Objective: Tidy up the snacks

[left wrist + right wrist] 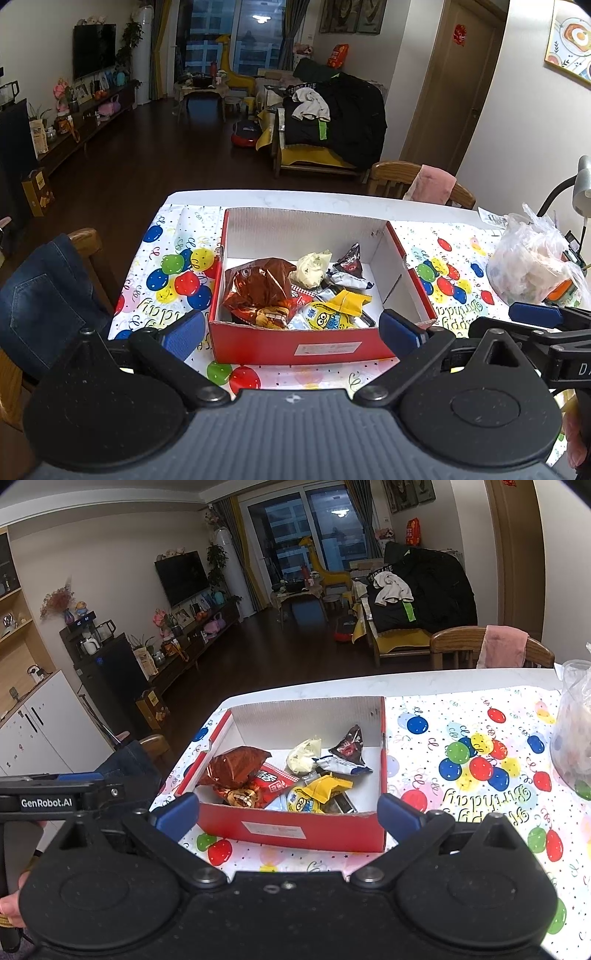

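Red box (325, 347) held snacks (295, 291) | light, crinkly, slippery packets; pinching a sealed edge looked best | left gripper (291, 332) and right gripper (288, 816) both spread apart, empty

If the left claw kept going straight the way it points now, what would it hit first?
Most likely the near wall of the red box, which lies centred between the open left claw's fingers. If it travels above that rim, the snacks inside come next; height is hard to judge.

Left gripper (291, 334) and right gripper (288, 818): jaws spread wide, seemingly empty.
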